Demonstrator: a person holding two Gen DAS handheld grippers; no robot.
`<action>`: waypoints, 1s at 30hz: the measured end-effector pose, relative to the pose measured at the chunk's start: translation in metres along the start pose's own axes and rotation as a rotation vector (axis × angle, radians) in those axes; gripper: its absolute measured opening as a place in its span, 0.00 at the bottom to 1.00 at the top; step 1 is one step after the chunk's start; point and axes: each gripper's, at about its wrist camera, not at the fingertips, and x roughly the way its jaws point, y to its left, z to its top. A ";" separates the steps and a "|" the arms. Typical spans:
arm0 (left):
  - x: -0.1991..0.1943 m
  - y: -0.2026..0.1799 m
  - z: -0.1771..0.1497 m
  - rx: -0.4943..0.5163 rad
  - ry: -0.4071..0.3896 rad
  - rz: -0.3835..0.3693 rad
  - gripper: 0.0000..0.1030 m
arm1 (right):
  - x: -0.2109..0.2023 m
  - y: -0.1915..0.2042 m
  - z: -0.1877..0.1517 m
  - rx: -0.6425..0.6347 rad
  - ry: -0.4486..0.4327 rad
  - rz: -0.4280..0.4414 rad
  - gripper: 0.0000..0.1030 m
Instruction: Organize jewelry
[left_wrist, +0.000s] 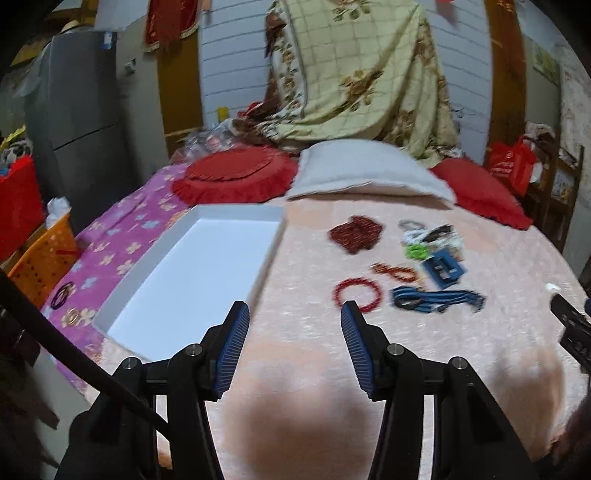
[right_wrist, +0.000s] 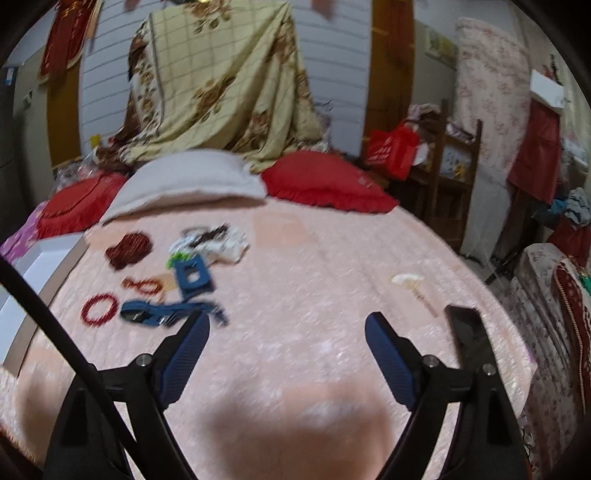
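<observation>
both claws hang above the bed (left_wrist: 303, 258) with their jaws apart and nothing between them. judged from this, the step in hand is the first pick, and no piece sits in the tray yet.

the left claw (left_wrist: 294, 312) points up the bed. the tray (left_wrist: 229, 214), white and bare inside, lies ahead and to the left of it, its near corner just beside the left finger. the jewelry lies ahead and to the right: the red bracelet (left_wrist: 357, 293) is nearest, just beyond the right fingertip. the blue strands (left_wrist: 436, 298) lie further right, and the orange beads (left_wrist: 393, 271) sit just behind the bracelet. the dark red piece (left_wrist: 355, 232) and a mixed heap (left_wrist: 432, 240) lie further ahead.

the right claw (right_wrist: 286, 321) has the blue strands (right_wrist: 166, 312) just ahead of its left fingertip and the bracelet (right_wrist: 99, 308) further left. a phone (right_wrist: 467, 332) lies just outside its right finger.

take the nearest piece first. for the bracelet, you lower one finger inside the ring and one outside, then close on the bead line. do not straddle the whole ring.

the cover is soft, so press lightly or the fingers will likely sink and catch cloth. lift straight up before you swing toward the tray. keep the strands clear of the bracelet, as they may drag along. both views are blurred, so slow down until the target reads sharp.
</observation>
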 end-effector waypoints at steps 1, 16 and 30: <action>0.007 0.011 -0.001 -0.011 0.021 0.008 0.17 | 0.001 0.004 -0.003 -0.010 0.018 0.013 0.86; 0.095 0.049 -0.030 0.045 0.270 0.053 0.02 | 0.027 0.022 -0.025 -0.050 0.167 0.068 0.86; 0.068 0.033 -0.036 -0.010 0.313 -0.010 0.00 | 0.020 0.021 -0.026 -0.056 0.171 0.115 0.86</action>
